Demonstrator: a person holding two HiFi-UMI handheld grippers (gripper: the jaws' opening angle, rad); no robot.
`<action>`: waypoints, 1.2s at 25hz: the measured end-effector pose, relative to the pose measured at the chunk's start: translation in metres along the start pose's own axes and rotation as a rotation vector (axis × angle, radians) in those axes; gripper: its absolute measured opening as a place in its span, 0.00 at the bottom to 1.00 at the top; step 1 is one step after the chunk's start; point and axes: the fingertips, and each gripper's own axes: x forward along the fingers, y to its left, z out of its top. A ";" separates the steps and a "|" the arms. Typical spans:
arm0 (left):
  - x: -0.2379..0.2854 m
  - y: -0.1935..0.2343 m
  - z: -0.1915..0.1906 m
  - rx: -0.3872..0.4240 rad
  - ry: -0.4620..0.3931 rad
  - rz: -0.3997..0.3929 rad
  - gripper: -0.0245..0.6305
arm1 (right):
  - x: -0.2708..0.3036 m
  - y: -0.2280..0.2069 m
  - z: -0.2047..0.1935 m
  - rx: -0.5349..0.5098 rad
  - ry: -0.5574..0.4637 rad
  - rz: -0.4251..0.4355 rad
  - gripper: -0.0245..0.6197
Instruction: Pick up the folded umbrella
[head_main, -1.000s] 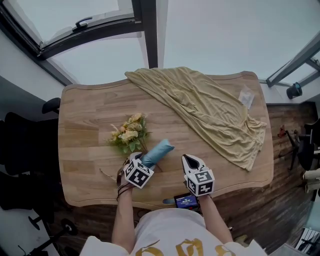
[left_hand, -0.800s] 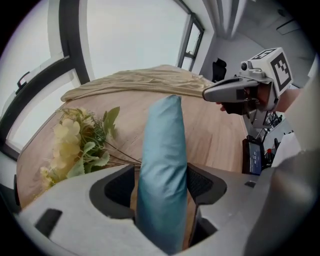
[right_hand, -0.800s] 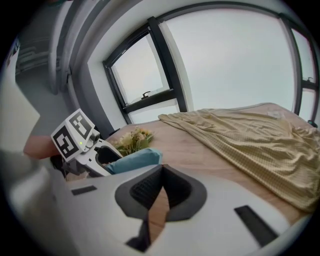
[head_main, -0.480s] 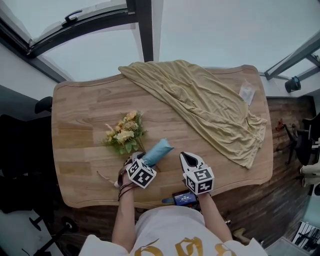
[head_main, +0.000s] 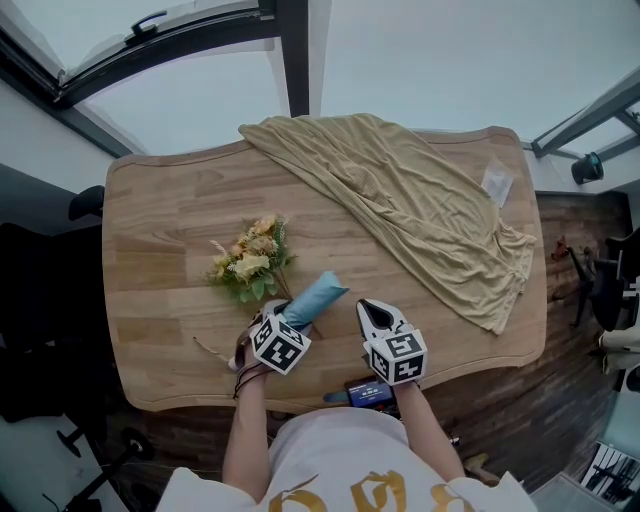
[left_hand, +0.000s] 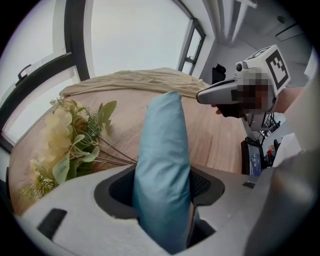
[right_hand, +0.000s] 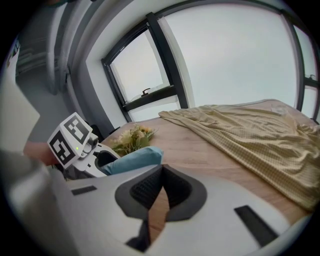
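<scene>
A light wooden table with rounded corners (head_main: 170, 230) carries everything. The folded umbrella in its light blue fabric sleeve (head_main: 314, 300) lies flat on the wood close to the table's near edge, about midway along it. It lies slantwise, with its free end toward the far right corner and its near end inside the left gripper (head_main: 280, 316). That gripper's jaws are closing around the umbrella. The left gripper view shows the blue sleeve filling nearly all the space between the dark pads, with a thin sliver of gap on one side, so no firm pinch shows. The right gripper (head_main: 372, 308) is just to the right of the umbrella, near the same edge and apart from it. Its jaws are pressed together at the tips with nothing between them, and only bare wood shows through the narrow slot below. A small bunch of pale yellow artificial flowers with green leaves (head_main: 250, 265) lies left of the table's middle. Its thin stems run toward the near edge and pass just beside the left gripper. A large rumpled olive-beige cloth (head_main: 420, 210) stretches from the middle of the far edge toward the right edge and covers much of the right half. A small pale tag (head_main: 497, 183) lies on it near the far right corner.
</scene>
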 end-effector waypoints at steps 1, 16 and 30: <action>0.000 0.000 0.000 0.000 -0.001 -0.001 0.48 | -0.001 0.000 0.001 -0.001 -0.003 -0.001 0.05; -0.027 -0.007 0.013 -0.049 -0.121 0.036 0.47 | -0.015 0.010 0.021 -0.051 -0.061 -0.001 0.05; -0.086 -0.016 0.032 -0.099 -0.371 0.155 0.47 | -0.055 0.034 0.042 -0.105 -0.167 0.004 0.05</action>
